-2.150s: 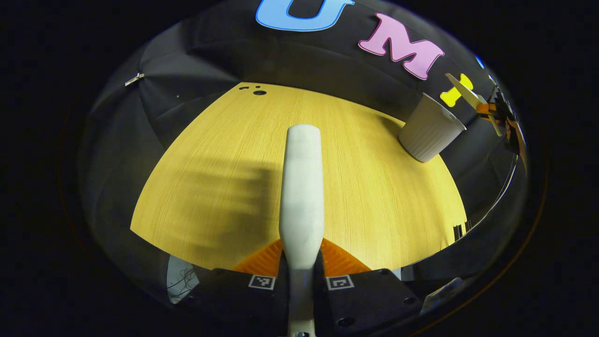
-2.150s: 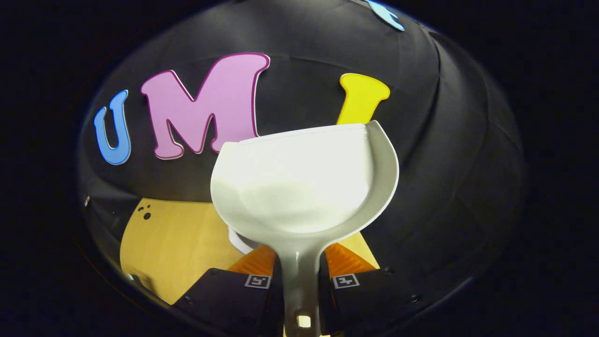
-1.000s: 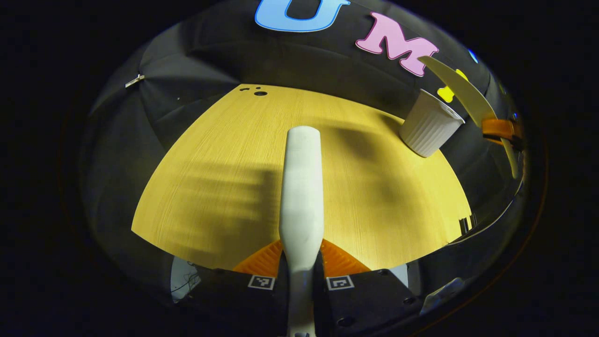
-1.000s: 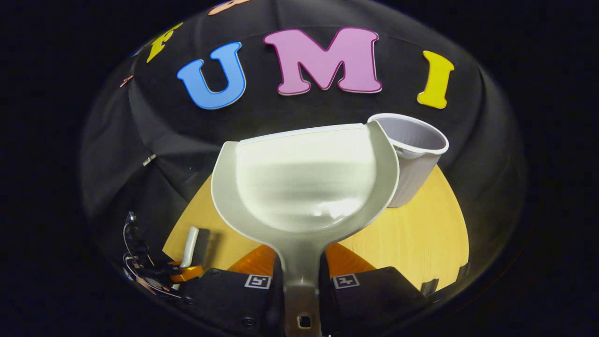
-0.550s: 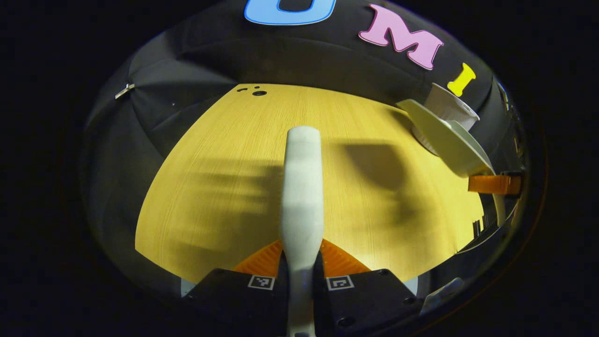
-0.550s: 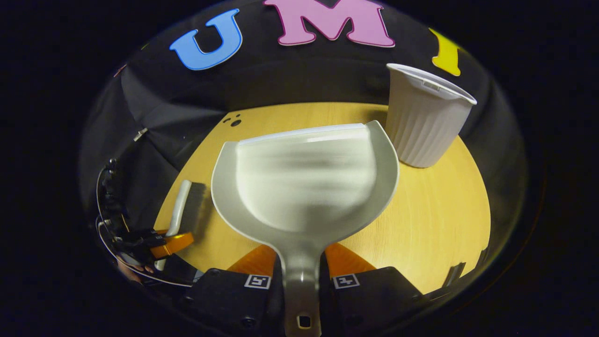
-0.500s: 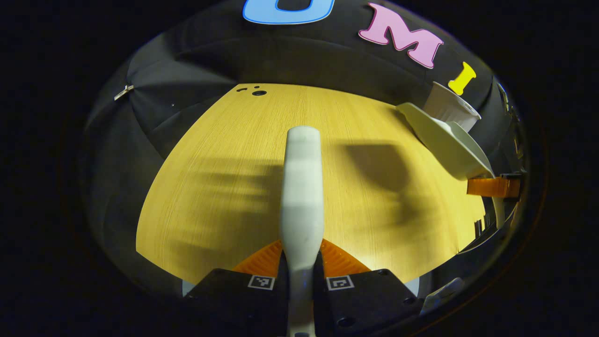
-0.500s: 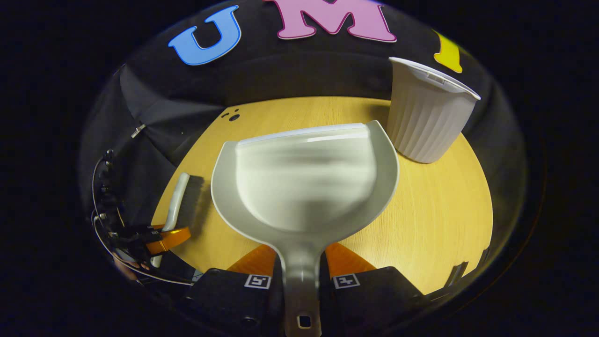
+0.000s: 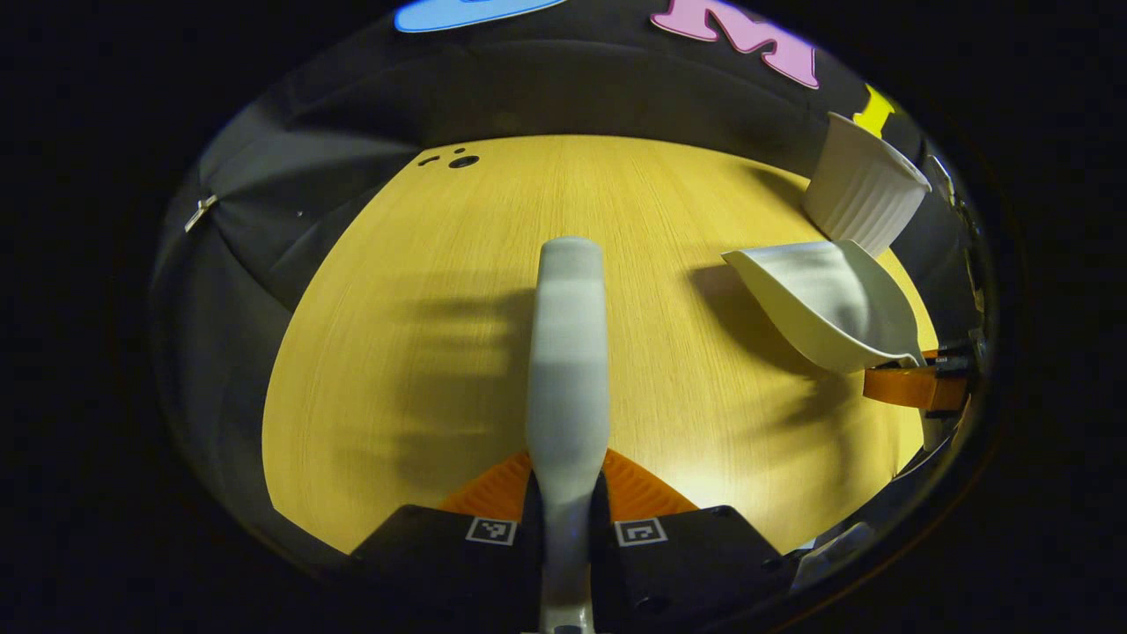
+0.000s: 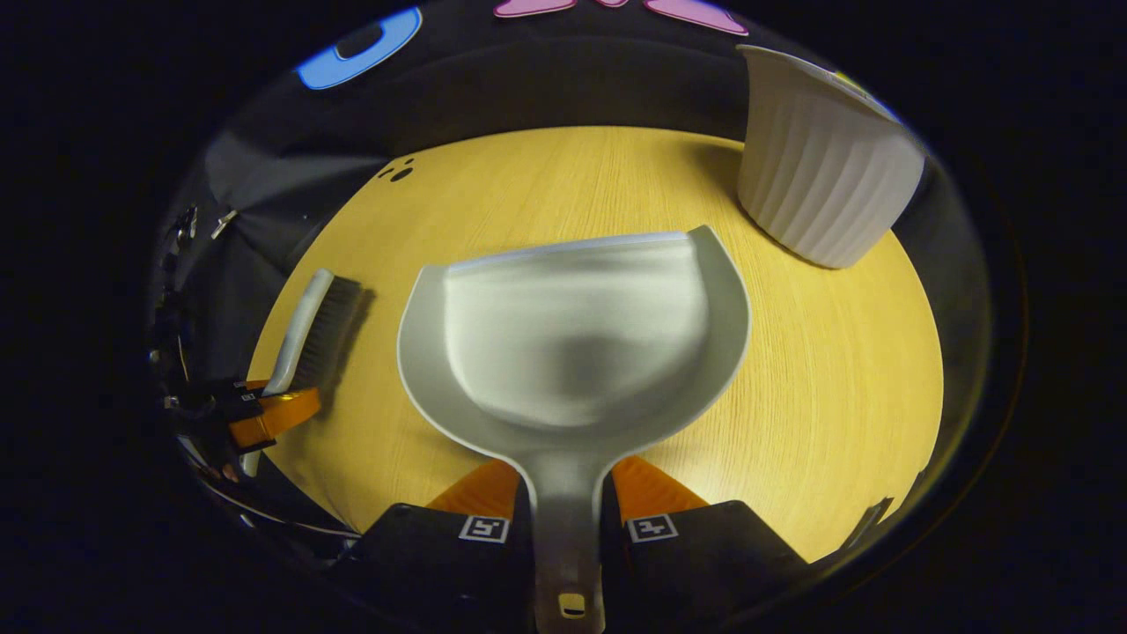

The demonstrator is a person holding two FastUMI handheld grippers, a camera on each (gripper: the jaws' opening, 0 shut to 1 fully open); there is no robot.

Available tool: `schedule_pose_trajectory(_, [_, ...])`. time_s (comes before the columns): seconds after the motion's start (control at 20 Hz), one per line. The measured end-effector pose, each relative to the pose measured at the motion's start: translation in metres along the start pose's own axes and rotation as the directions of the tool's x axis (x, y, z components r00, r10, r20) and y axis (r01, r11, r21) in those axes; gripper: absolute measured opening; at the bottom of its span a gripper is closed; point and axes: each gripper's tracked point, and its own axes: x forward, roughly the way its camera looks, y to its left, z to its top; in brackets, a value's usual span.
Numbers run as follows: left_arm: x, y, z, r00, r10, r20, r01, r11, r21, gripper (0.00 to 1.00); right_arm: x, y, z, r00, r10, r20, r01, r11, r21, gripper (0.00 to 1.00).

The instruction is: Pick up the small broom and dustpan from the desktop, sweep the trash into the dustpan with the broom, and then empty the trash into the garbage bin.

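Note:
My left gripper (image 9: 567, 493) is shut on the handle of the small white broom (image 9: 568, 352), whose back runs forward over the wooden desktop (image 9: 423, 291). In the right gripper view the broom (image 10: 308, 330) shows its dark bristles at the left, held low over the desk by the left gripper (image 10: 268, 414). My right gripper (image 10: 568, 502) is shut on the handle of the pale dustpan (image 10: 572, 343), which looks empty and hovers low over the desk. In the left gripper view the dustpan (image 9: 828, 304) hangs tilted at the right, in front of the white ribbed garbage bin (image 9: 863, 194).
The garbage bin (image 10: 823, 167) stands at the desk's far right corner. A few small dark holes (image 9: 453, 161) mark the far left of the desktop. The black cloth wall closes the back and sides.
The right gripper has swung the dustpan down from high above the bin to low over the desk, left of the bin. The left gripper has tipped downward slightly, still holding the broom.

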Motion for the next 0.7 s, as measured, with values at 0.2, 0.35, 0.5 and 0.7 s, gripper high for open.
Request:
schedule_pose_trajectory(0.2, [-0.005,-0.013,0.013,0.999,0.016,-0.035,-0.015,1.000,0.027,0.27,0.014,-0.003,-0.016,0.998,-0.001,-0.067,0.006,0.997,0.077,0.31])
schedule_pose_trajectory(0.35, [-0.001,-0.008,0.015,0.998,0.029,-0.058,-0.028,0.999,0.027,0.29,0.014,-0.004,-0.018,0.998,-0.004,-0.062,0.007,0.998,0.059,0.35])
schedule_pose_trajectory(0.5, [0.003,-0.011,0.013,0.996,0.037,-0.077,-0.034,0.999,0.041,0.26,0.015,-0.006,-0.021,0.997,-0.006,-0.073,0.010,0.999,0.046,0.36])
schedule_pose_trajectory(0.7, [-0.001,-0.014,0.014,0.997,0.036,-0.071,-0.034,0.999,0.037,0.35,0.014,-0.004,-0.024,0.996,0.005,-0.085,-0.001,0.999,0.049,0.38])
